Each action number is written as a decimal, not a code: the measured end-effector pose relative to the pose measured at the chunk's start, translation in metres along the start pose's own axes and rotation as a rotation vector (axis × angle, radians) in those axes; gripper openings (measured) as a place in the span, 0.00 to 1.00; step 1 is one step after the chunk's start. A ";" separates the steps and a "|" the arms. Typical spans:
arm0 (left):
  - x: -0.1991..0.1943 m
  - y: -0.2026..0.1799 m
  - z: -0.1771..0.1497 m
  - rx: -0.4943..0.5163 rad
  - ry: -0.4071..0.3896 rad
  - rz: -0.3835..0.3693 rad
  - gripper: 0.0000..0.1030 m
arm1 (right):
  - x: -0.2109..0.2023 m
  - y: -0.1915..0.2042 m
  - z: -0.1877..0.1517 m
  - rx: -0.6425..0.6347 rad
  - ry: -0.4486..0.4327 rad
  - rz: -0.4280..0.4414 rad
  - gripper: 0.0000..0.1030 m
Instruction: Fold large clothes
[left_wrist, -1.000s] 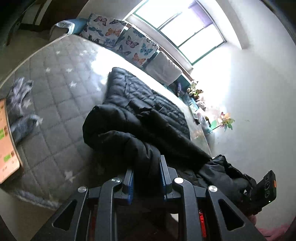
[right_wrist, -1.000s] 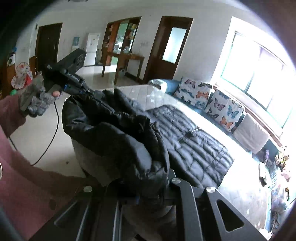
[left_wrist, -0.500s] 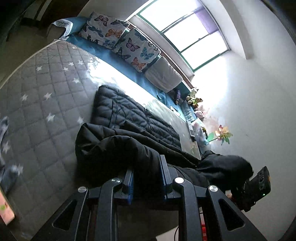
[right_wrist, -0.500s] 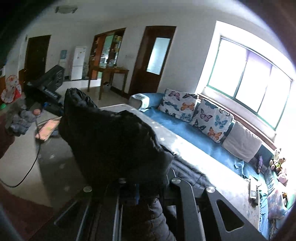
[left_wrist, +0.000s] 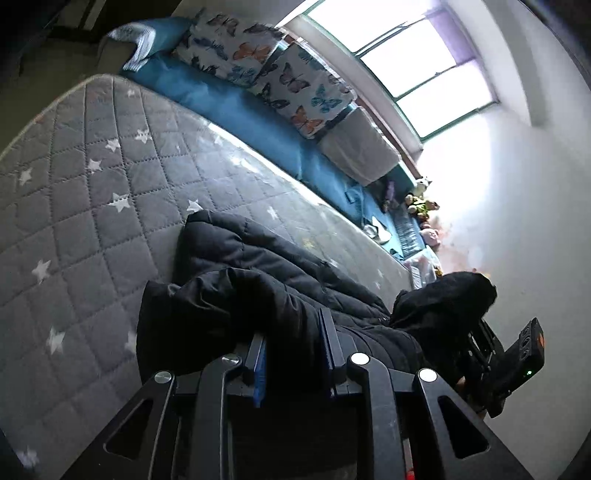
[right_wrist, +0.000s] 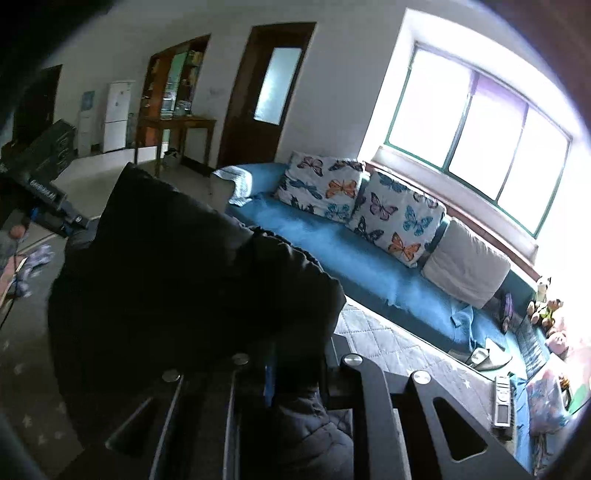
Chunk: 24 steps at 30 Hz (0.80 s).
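A black quilted puffer jacket (left_wrist: 258, 273) lies folded over itself on a grey star-patterned quilted mat (left_wrist: 92, 206). My left gripper (left_wrist: 293, 347) is shut on a thick bunch of the jacket's near edge. My right gripper (right_wrist: 299, 365) is shut on another bunch of the jacket (right_wrist: 177, 266), which hangs over its fingers and hides them. The right gripper also shows in the left wrist view (left_wrist: 517, 354) at the far right, with jacket cloth (left_wrist: 443, 306) bunched above it. The left gripper shows at the left edge of the right wrist view (right_wrist: 48, 192).
A blue sofa (right_wrist: 351, 254) with butterfly cushions (right_wrist: 399, 221) and a pale cushion (right_wrist: 465, 266) runs along the mat's far side under a window. A remote control (right_wrist: 501, 402) and soft toys (right_wrist: 546, 310) lie at the sofa's end. Doors and a wooden table (right_wrist: 177, 125) stand beyond.
Both grippers have carried the jacket's near edge forward over the rest of it. The visible spread of jacket on the mat has shrunk and the sofa has come closer.
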<state>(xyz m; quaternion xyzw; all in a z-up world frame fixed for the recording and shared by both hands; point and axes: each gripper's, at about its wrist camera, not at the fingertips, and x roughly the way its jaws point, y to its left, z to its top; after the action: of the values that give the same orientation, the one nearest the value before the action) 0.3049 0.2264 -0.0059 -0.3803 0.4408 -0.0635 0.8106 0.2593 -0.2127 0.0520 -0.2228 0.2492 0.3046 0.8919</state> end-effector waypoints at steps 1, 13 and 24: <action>0.007 0.006 0.004 -0.015 0.007 0.000 0.26 | 0.010 -0.003 -0.001 0.010 0.013 0.001 0.18; 0.065 0.046 0.049 -0.109 0.010 -0.098 0.35 | 0.100 -0.028 -0.027 0.112 0.266 0.029 0.22; 0.023 -0.009 0.044 0.097 -0.123 -0.079 0.45 | 0.083 -0.039 -0.020 0.165 0.313 0.055 0.32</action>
<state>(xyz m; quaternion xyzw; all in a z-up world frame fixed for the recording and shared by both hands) 0.3544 0.2350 -0.0005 -0.3608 0.3713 -0.0931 0.8505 0.3359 -0.2152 -0.0023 -0.1867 0.4153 0.2687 0.8488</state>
